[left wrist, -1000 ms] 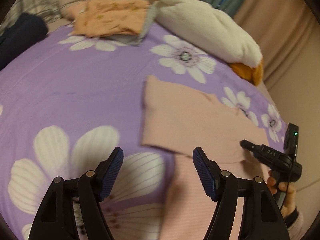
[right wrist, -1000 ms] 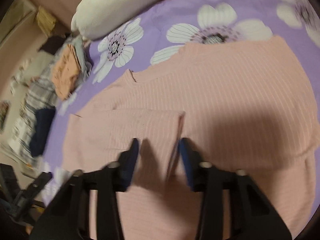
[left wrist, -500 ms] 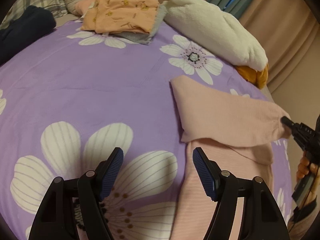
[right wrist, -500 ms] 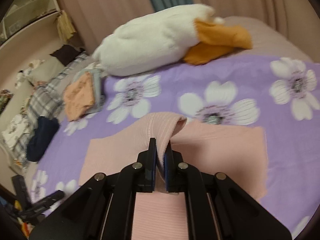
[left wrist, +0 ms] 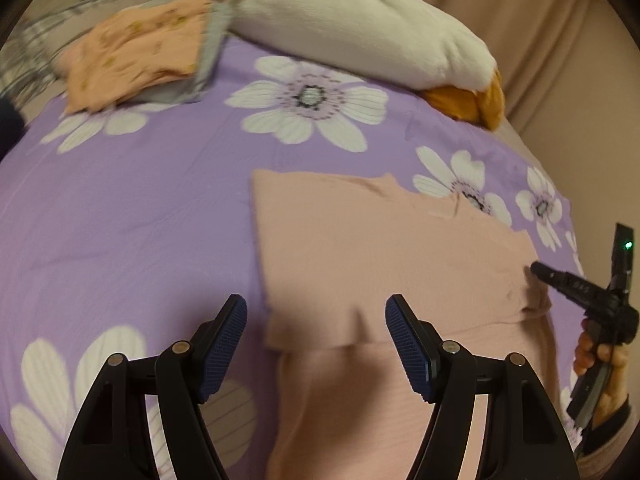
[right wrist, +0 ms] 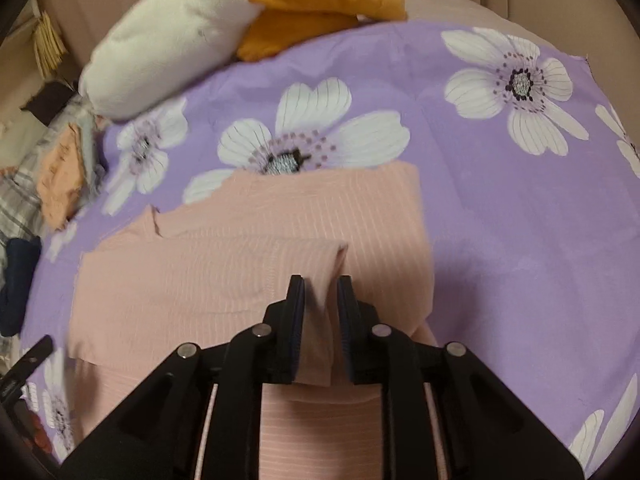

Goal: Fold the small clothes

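Sleeve [right wrist: 320, 300] (refolded) between parting right claw [right wrist: 321, 280]

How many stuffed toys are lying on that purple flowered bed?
1. A white plush toy with orange parts lies at the far edge of the bed cover, beside the stack of folded clothes. Others could lie outside the views.

Ahead of my left gripper [left wrist: 316, 344] the shirt [left wrist: 384, 248] lies on the bedspread [left wrist: 140, 208]; folded clothes [left wrist: 136, 56] and a plush toy [left wrist: 360, 28] sit beyond; my right gripper [left wrist: 538, 270] is far right
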Demonstrator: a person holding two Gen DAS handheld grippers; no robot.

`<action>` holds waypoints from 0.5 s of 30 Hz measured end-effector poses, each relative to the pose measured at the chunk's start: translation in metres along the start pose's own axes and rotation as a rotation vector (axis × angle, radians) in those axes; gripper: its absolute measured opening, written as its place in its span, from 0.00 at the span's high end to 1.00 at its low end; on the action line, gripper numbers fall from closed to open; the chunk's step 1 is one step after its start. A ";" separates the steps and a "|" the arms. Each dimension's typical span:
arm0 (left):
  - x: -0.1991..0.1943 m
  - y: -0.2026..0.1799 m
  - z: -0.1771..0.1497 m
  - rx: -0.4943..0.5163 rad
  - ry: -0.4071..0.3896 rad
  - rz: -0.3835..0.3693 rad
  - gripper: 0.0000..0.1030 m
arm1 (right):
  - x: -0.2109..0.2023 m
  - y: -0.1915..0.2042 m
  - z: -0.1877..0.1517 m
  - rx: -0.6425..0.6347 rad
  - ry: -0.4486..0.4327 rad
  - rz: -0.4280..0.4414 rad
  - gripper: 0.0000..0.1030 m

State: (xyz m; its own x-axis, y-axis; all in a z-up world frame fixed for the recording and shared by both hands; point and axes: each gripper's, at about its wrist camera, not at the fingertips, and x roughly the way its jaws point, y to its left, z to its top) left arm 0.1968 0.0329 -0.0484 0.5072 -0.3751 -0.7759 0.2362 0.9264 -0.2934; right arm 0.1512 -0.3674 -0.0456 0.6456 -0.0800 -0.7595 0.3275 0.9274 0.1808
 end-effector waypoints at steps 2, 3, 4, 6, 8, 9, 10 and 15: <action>0.007 -0.005 0.001 0.022 0.003 -0.004 0.31 | -0.008 0.004 -0.003 -0.011 -0.026 0.067 0.82; 0.010 -0.007 0.001 0.030 0.006 -0.009 0.31 | -0.010 0.005 -0.006 -0.019 -0.022 0.130 0.83; 0.013 -0.009 0.000 0.034 0.007 -0.019 0.34 | -0.008 0.008 -0.008 -0.024 -0.011 0.151 0.83; 0.020 -0.011 -0.003 0.049 0.014 -0.027 0.41 | -0.002 0.012 -0.017 -0.057 0.026 0.146 0.83; 0.028 -0.011 -0.006 0.061 0.032 -0.002 0.41 | 0.006 0.013 -0.026 -0.082 0.056 0.111 0.84; 0.033 -0.009 -0.009 0.062 0.049 0.007 0.41 | 0.010 0.012 -0.029 -0.088 0.064 0.088 0.88; 0.036 -0.008 -0.010 0.062 0.059 0.014 0.41 | 0.011 0.010 -0.031 -0.087 0.063 0.078 0.89; 0.028 -0.007 -0.014 0.059 0.053 0.031 0.42 | 0.005 -0.016 -0.022 -0.006 0.038 0.030 0.86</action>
State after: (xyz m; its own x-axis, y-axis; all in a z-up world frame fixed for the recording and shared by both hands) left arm 0.1974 0.0165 -0.0756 0.4707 -0.3425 -0.8131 0.2706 0.9332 -0.2364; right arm 0.1343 -0.3746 -0.0657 0.6283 -0.0384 -0.7770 0.3044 0.9313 0.2000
